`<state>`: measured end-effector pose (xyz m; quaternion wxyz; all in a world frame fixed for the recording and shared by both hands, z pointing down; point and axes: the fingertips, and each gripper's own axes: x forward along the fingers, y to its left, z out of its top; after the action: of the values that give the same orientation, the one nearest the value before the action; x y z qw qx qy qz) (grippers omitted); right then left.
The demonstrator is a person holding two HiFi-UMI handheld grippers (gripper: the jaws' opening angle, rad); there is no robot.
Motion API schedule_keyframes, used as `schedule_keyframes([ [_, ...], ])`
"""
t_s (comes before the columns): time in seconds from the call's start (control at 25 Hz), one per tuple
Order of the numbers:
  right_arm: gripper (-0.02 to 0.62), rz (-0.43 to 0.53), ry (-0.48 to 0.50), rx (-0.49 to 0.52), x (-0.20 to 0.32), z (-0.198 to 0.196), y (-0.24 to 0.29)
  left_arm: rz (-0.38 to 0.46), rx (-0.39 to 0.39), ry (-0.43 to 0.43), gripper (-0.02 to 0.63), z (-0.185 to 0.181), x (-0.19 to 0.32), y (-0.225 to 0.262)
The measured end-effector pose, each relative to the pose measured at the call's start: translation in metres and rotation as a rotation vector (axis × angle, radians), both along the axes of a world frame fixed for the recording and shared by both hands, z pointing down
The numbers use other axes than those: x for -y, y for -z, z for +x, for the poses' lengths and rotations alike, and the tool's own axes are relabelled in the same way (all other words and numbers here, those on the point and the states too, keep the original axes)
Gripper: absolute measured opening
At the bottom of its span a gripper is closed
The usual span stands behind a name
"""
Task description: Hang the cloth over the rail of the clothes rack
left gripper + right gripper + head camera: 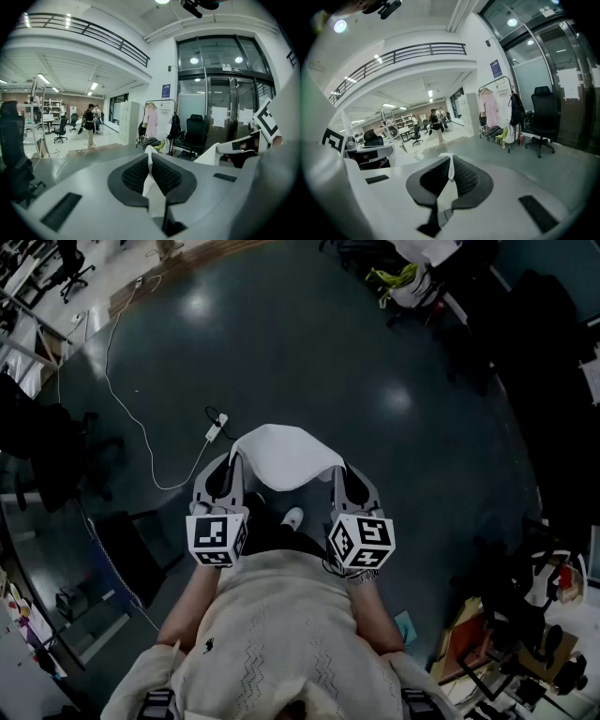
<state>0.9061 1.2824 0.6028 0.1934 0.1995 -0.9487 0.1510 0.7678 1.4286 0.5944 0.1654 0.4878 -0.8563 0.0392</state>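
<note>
A white cloth (pixel 281 457) is stretched between my two grippers, held in the air in front of the person above the dark floor. My left gripper (pixel 232 468) is shut on the cloth's left corner, and a fold of cloth (pixel 149 180) shows pinched between its pads. My right gripper (pixel 341 474) is shut on the right corner, with a strip of cloth (pixel 450 171) caught between its pads. A clothes rack (pixel 161 115) with a pink garment stands far off by the glass doors, also in the right gripper view as the rack (pixel 499 101).
A white cable with a power strip (pixel 216 427) lies on the floor ahead. Black office chairs (pixel 541 117) stand near the rack. People (pixel 90 123) stand far back in the hall. Cluttered desks (pixel 525 615) border the right side.
</note>
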Motion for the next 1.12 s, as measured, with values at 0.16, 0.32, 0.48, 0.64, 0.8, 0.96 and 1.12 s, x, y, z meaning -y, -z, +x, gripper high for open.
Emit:
schedule_keyframes([
  [0.16, 0.023, -0.006, 0.000, -0.013, -0.002, -0.021, -0.003, 0.007, 0.005, -0.003, 0.025, -0.029, 0.003, 0.001],
  [0.32, 0.023, -0.017, -0.013, -0.043, 0.008, -0.060, -0.010, 0.007, -0.020, -0.003, 0.025, -0.072, 0.008, -0.011],
  [0.48, 0.023, -0.019, -0.031, -0.055, 0.030, -0.110, -0.011, -0.016, -0.047, -0.010, 0.025, -0.126, 0.023, -0.021],
  [0.64, 0.023, 0.008, -0.043, -0.055, 0.040, -0.171, -0.005, -0.011, -0.023, -0.046, 0.025, -0.187, 0.036, -0.017],
  [0.8, 0.023, 0.033, -0.084, -0.034, 0.051, -0.221, 0.005, 0.016, -0.004, -0.083, 0.025, -0.241, 0.055, -0.003],
  [0.96, 0.023, 0.034, -0.107, -0.033, 0.070, -0.258, 0.006, 0.027, 0.026, -0.113, 0.025, -0.280, 0.080, 0.008],
  [1.12, 0.023, 0.022, -0.122, -0.042, 0.095, -0.280, 0.003, 0.014, 0.003, -0.105, 0.025, -0.304, 0.099, 0.001],
])
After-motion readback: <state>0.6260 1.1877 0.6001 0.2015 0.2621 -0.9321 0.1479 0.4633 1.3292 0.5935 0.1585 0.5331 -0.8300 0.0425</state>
